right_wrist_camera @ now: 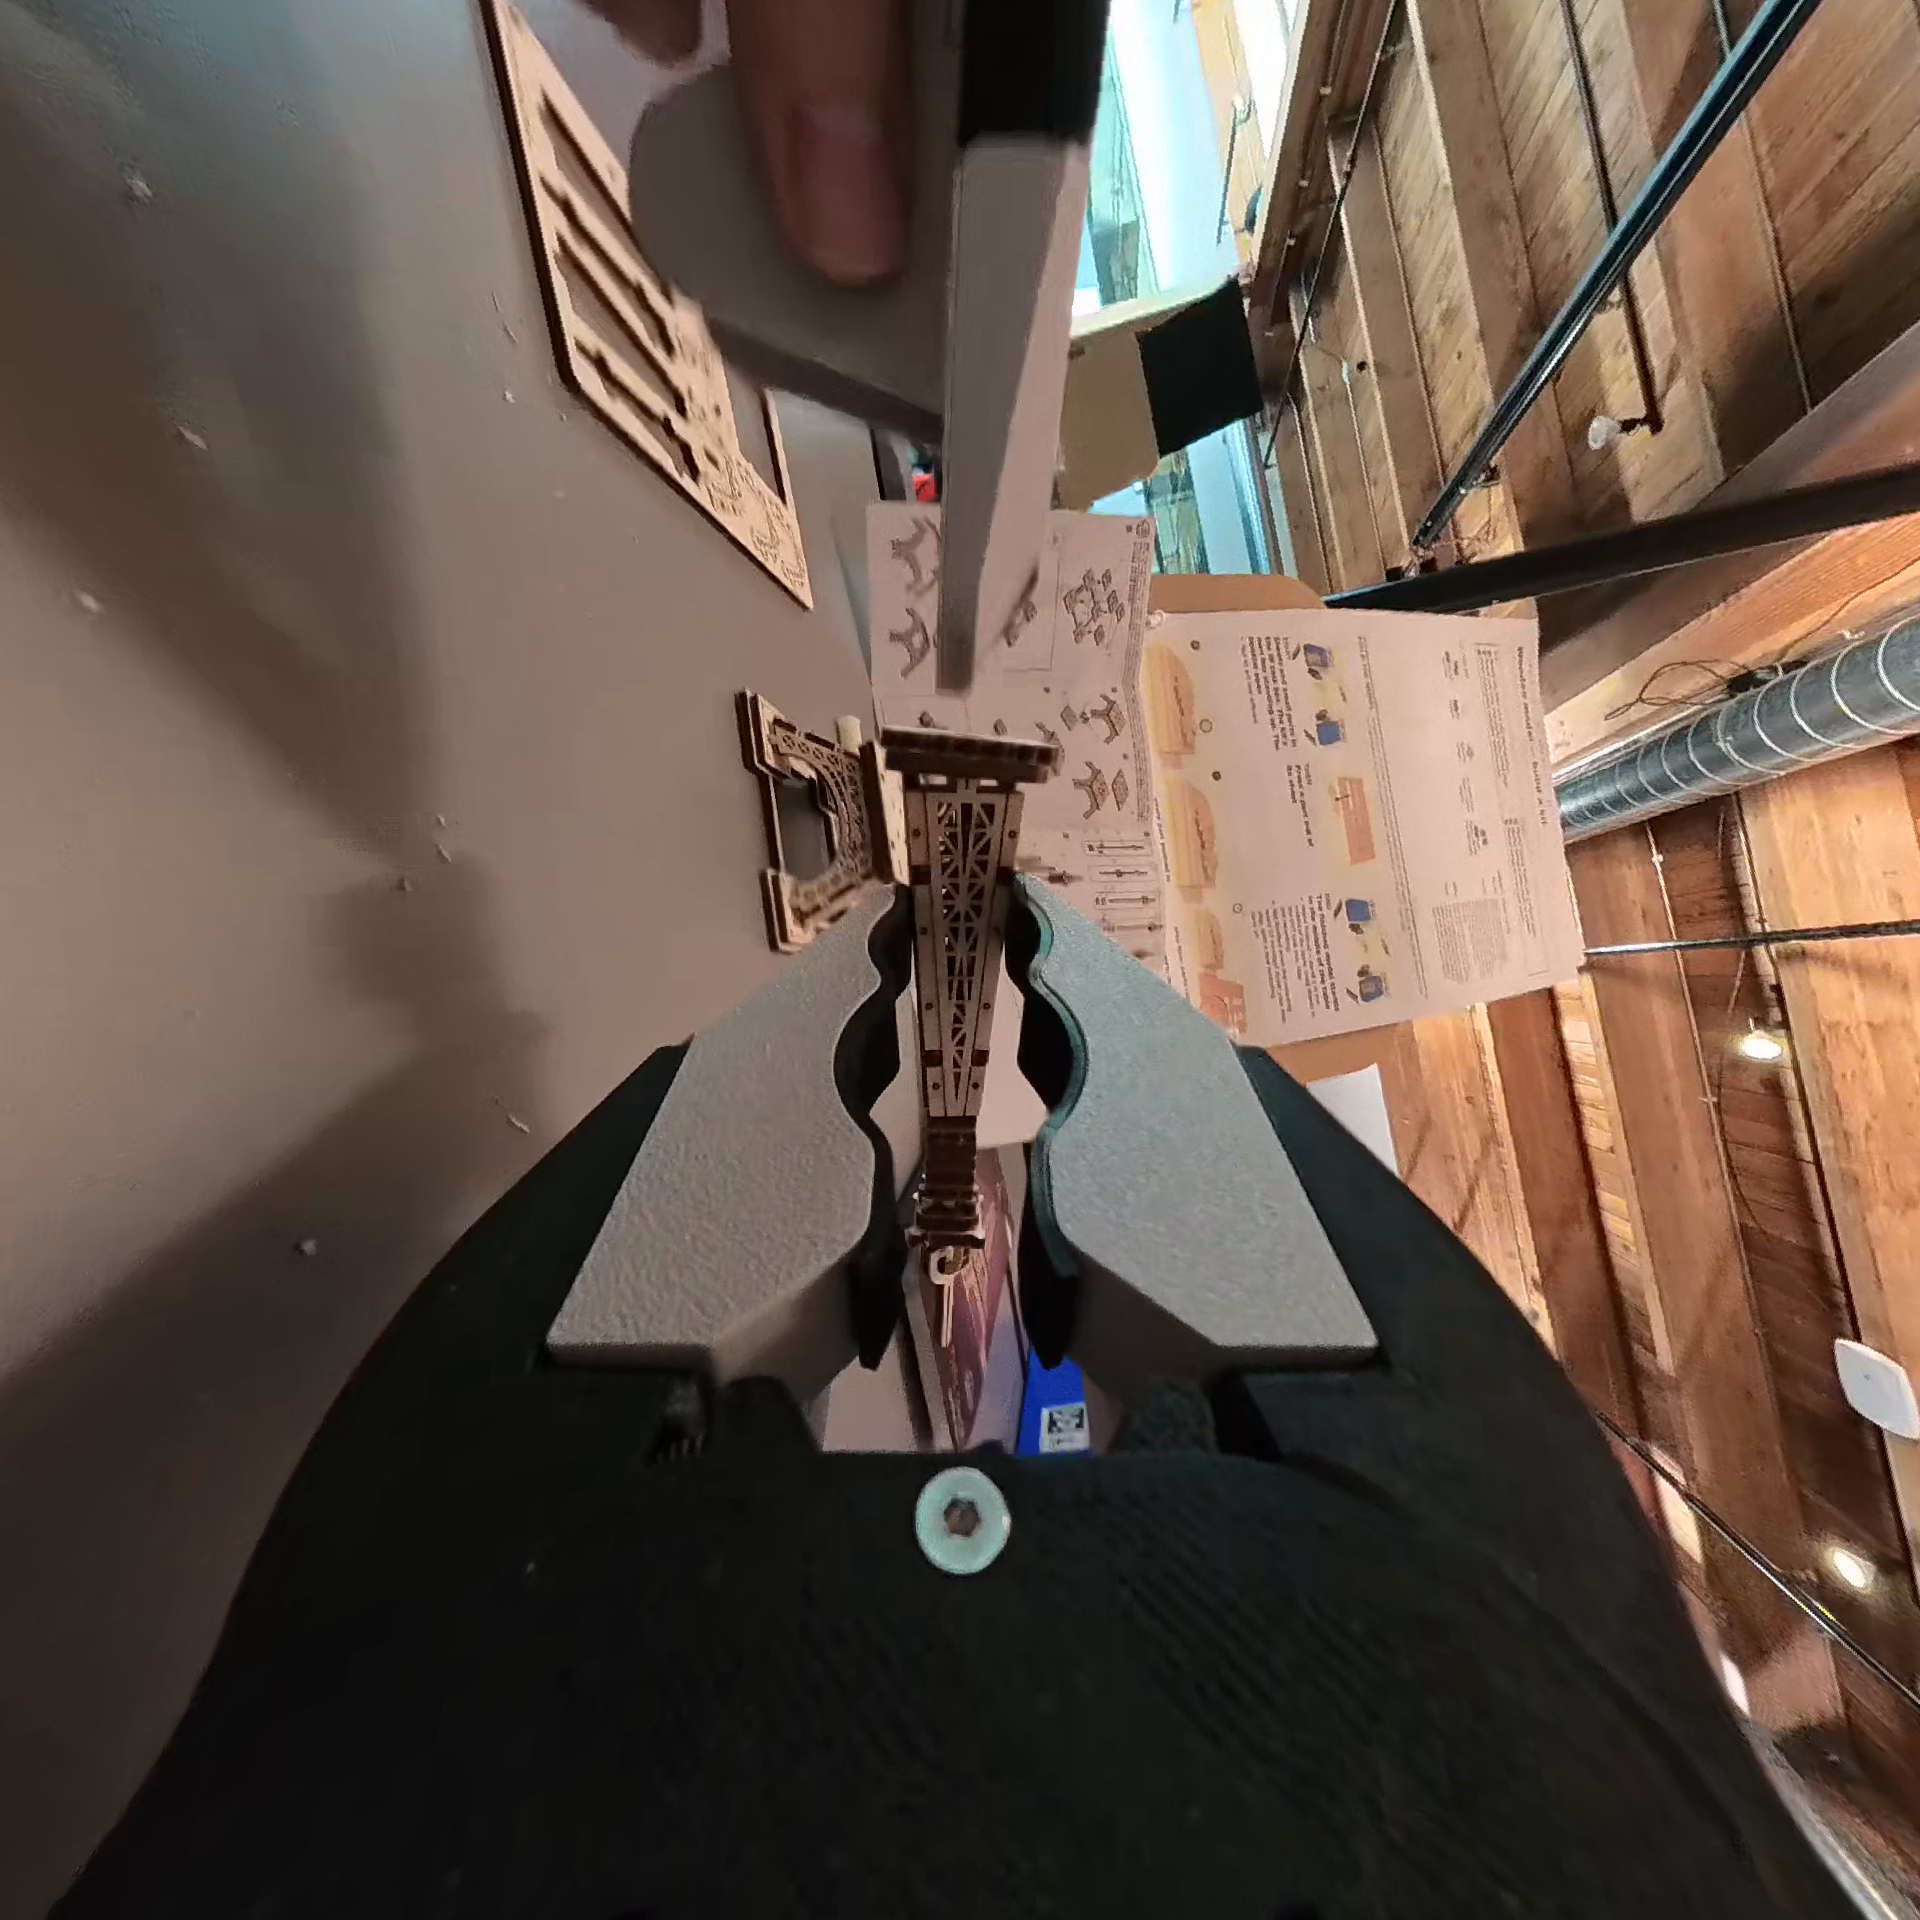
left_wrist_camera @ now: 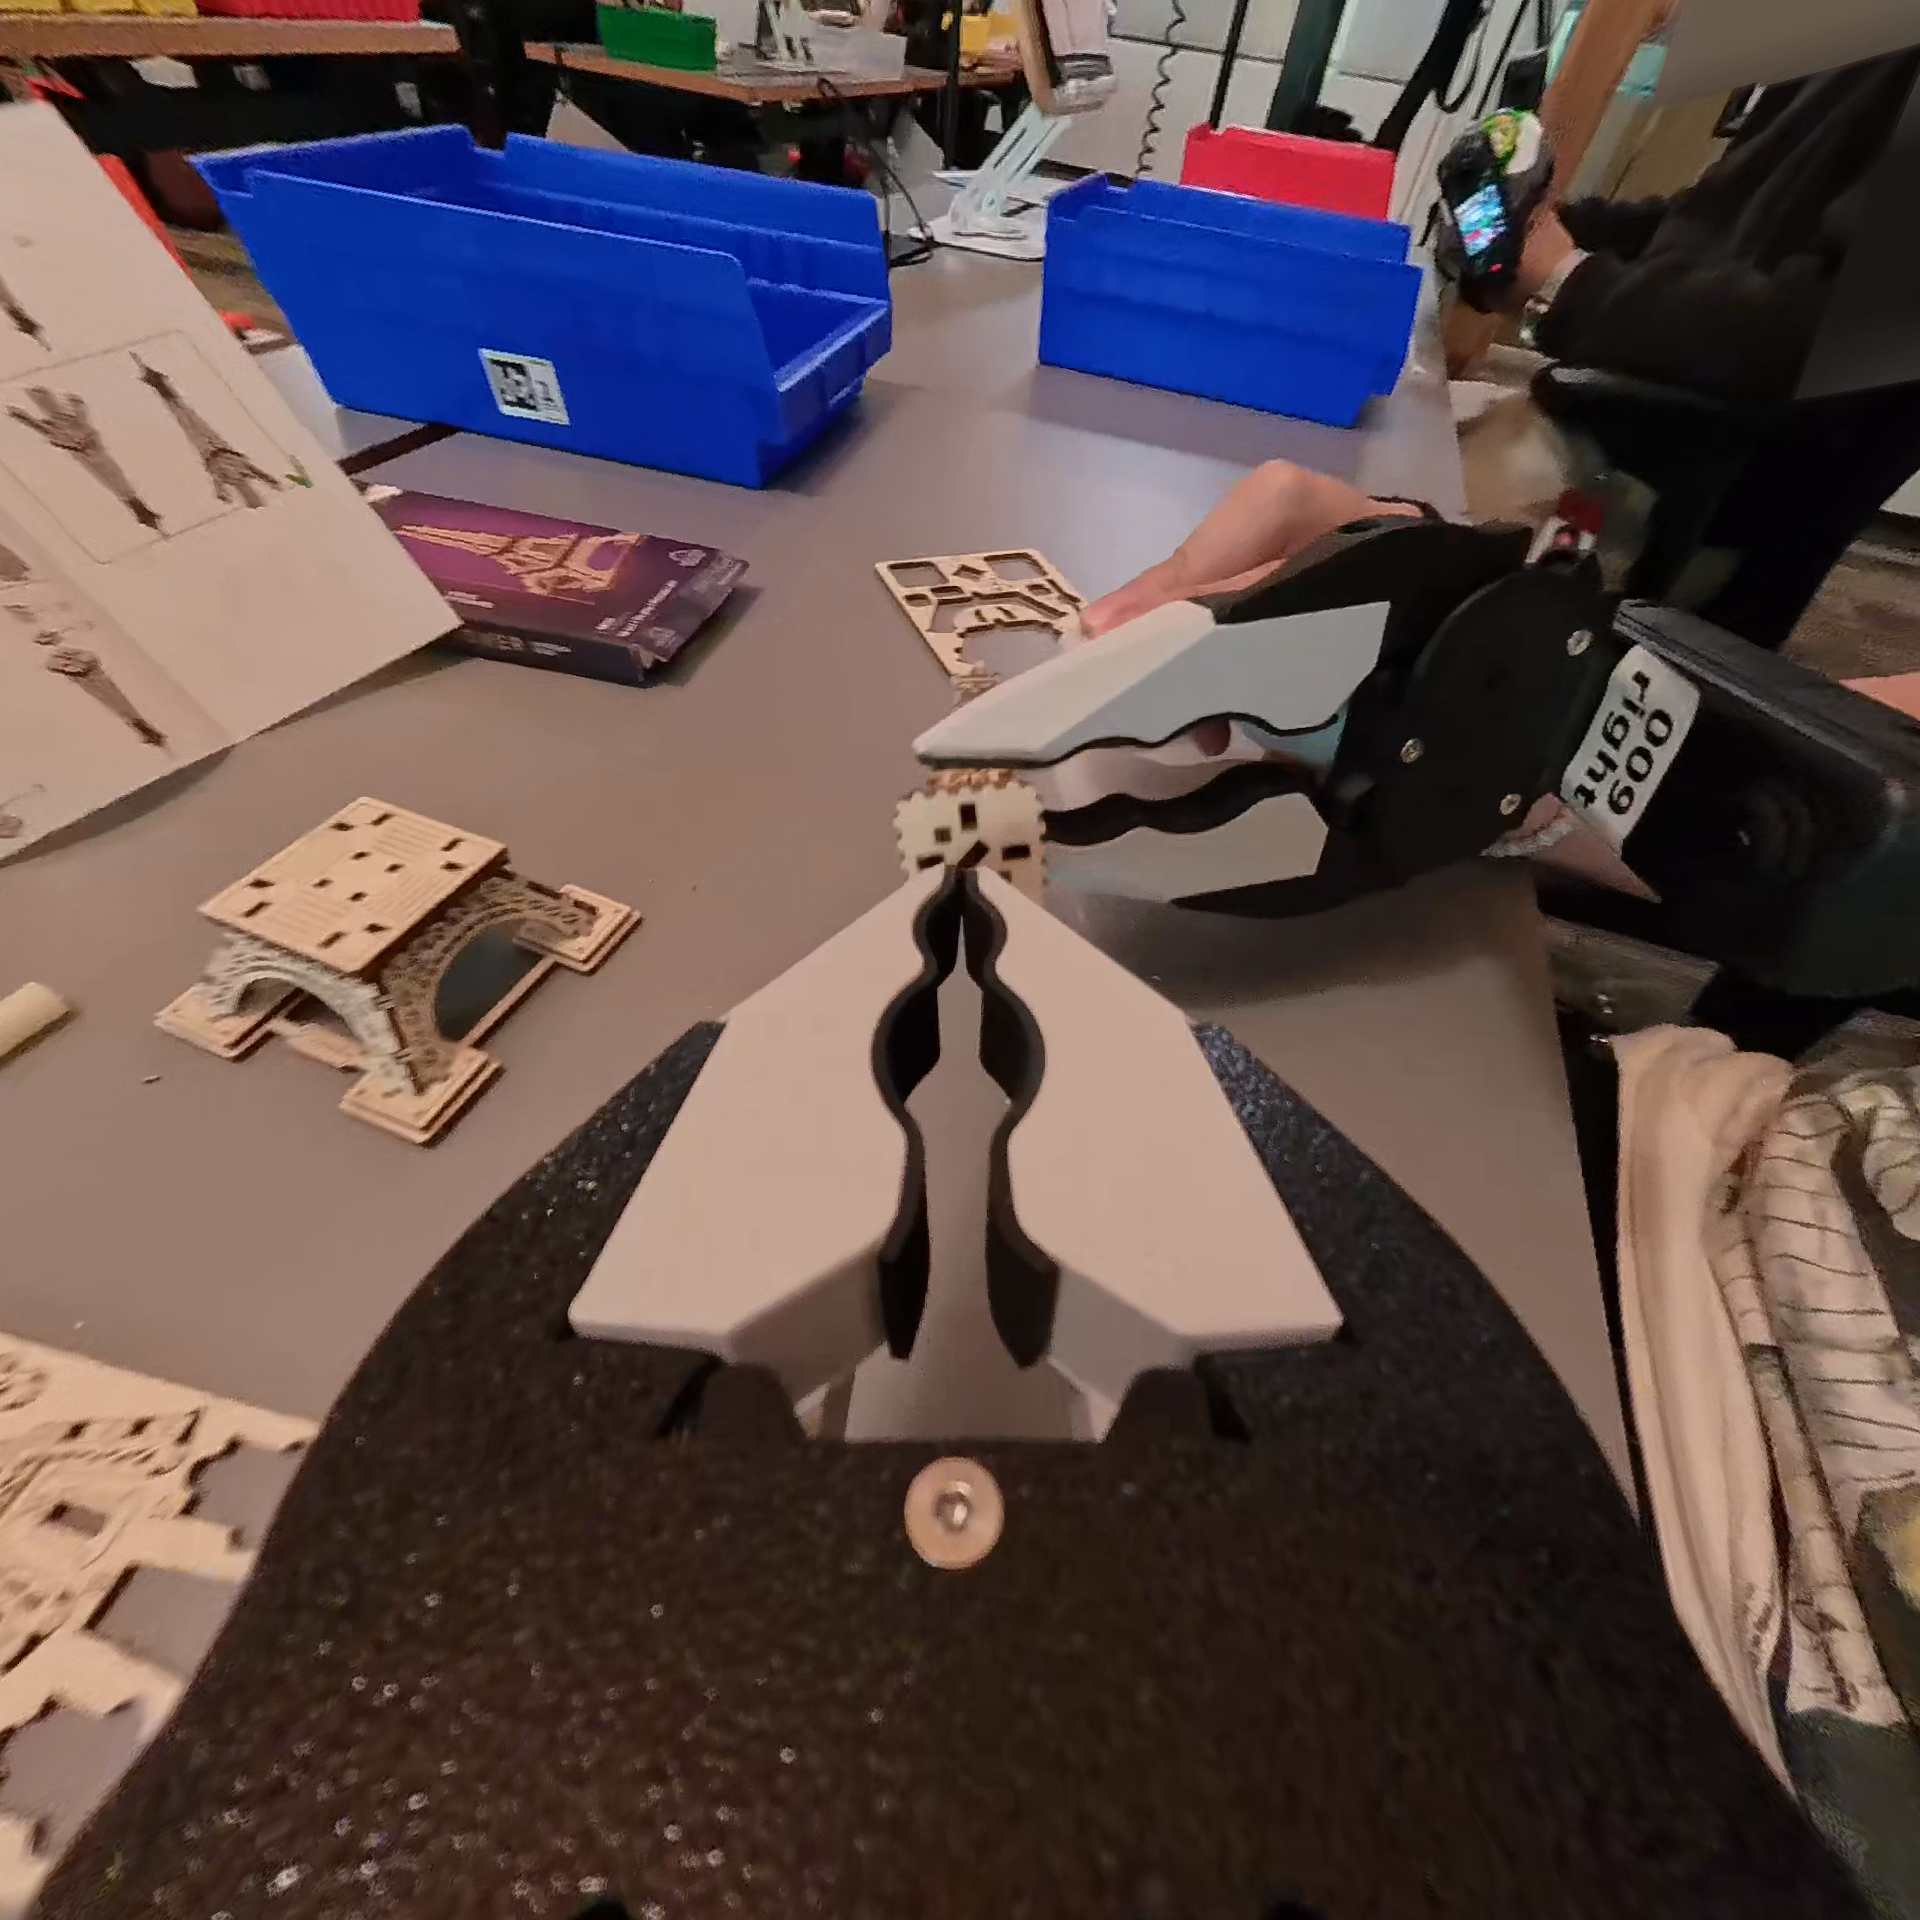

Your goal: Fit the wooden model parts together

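Observation:
My right gripper (right_wrist_camera: 961,904) is shut on the slim lattice upper section of the wooden tower (right_wrist_camera: 961,935), with its square slotted platform (right_wrist_camera: 966,753) pointing forward. In the left wrist view the right gripper (left_wrist_camera: 997,790) comes in from the right and holds that platform (left_wrist_camera: 971,831) in the air above the table. My left gripper (left_wrist_camera: 961,878) is shut with nothing seen in it, its tips right at the platform's edge. It shows edge-on in the right wrist view (right_wrist_camera: 956,665). The arched tower base (left_wrist_camera: 395,956) stands on the table to the left, and also shows in the right wrist view (right_wrist_camera: 821,831).
Two blue bins (left_wrist_camera: 582,301) (left_wrist_camera: 1226,301) stand at the back, a red one (left_wrist_camera: 1288,171) behind them. A purple box (left_wrist_camera: 561,582), an instruction sheet (left_wrist_camera: 156,468) and punched wooden part sheets (left_wrist_camera: 977,613) (left_wrist_camera: 104,1507) lie on the grey table (left_wrist_camera: 727,779). A person's clothing (left_wrist_camera: 1766,1299) is at the right. Less than 4 cm separates the two grippers' tips.

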Demonstrator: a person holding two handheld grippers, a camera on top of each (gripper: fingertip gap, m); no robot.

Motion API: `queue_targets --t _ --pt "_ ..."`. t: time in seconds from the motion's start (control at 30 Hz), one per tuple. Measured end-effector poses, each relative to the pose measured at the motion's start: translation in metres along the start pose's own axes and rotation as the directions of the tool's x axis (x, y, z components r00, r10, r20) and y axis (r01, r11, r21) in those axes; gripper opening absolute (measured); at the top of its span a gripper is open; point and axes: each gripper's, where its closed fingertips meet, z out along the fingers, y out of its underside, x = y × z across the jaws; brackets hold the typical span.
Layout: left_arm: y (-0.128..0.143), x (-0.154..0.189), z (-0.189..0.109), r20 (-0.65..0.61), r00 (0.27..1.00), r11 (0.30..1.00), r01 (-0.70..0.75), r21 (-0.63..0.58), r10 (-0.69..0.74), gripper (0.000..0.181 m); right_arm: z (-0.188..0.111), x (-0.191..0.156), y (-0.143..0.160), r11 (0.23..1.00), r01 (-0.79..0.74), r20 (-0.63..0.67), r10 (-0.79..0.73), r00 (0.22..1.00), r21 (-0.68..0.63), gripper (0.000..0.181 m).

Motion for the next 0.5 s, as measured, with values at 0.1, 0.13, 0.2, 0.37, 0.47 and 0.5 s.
queue_targets --t 0.1,0.13,0.2,0.37,0.47,0.5 --pt "0.006 0.001 0.003 -0.012 1.0 1.0 0.003 -0.021 -0.004 0.0 0.002 -0.003 0.002 1.0 0.007 0.012 -0.006 1.0 -0.014 0.015" --pt "0.006 -0.002 -0.001 0.0 1.0 1.0 0.001 -0.022 -0.001 0.0 0.001 -0.001 0.006 1.0 -0.001 0.007 0.002 1.0 -0.029 0.015" --pt "0.0 -0.004 -0.006 -0.004 1.0 1.0 0.004 0.001 -0.004 0.0 0.001 0.001 0.008 0.999 -0.03 0.006 0.03 1.0 -0.029 0.015" --pt "0.006 0.003 0.003 -0.023 1.0 1.0 -0.01 -0.023 0.01 0.0 0.002 -0.003 0.004 0.999 0.014 0.014 -0.013 1.0 -0.032 0.015" --pt "0.001 -0.002 -0.005 -0.013 1.0 1.0 0.002 0.007 -0.002 0.0 0.001 0.004 0.009 0.999 -0.012 -0.013 0.012 1.0 -0.047 0.015" --pt "0.0 0.0 -0.002 -0.022 1.0 1.0 0.011 0.017 -0.011 0.0 0.002 0.003 0.004 0.999 -0.004 -0.009 0.004 1.0 -0.034 0.014"
